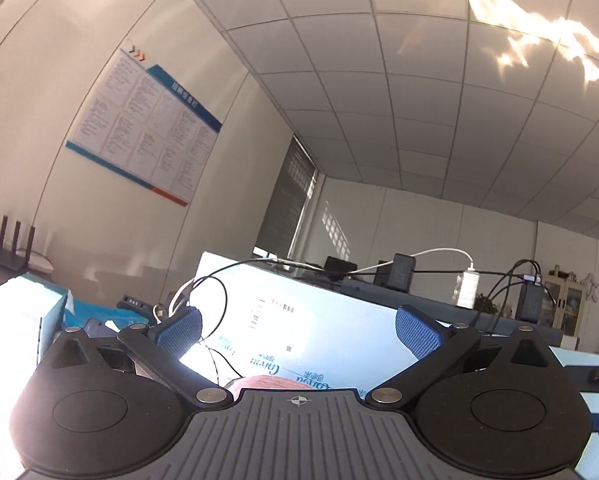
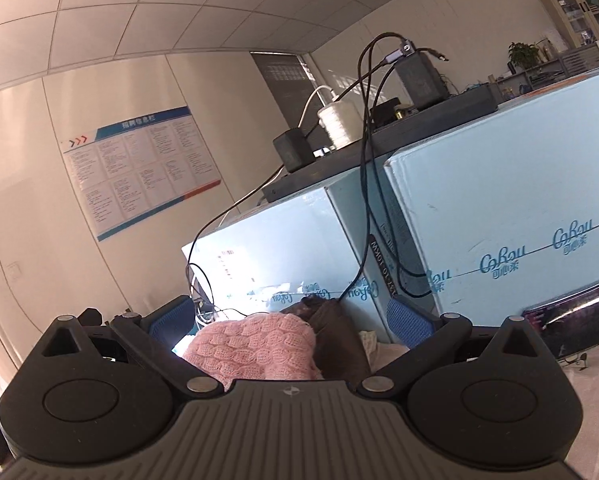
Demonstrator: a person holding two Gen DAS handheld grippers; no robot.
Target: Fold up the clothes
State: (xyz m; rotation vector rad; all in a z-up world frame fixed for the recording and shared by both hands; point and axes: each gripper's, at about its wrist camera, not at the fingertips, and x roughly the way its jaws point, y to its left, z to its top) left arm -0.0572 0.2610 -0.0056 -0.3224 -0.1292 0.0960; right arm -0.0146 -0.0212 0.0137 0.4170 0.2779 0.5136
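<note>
A pink knitted garment lies in a heap low in the right wrist view, with a dark brown garment bunched against its right side. My right gripper is open, its blue pads spread wide above and behind the heap, holding nothing. In the left wrist view only a sliver of the pink garment shows above the gripper body. My left gripper is open too, tilted up toward the ceiling, with nothing between its fingers.
Pale blue cartons stand right behind the clothes, with chargers, a white spool and dangling black cables on top. A dark screen edge lies at right. A router and boxes sit at left. A poster hangs on the wall.
</note>
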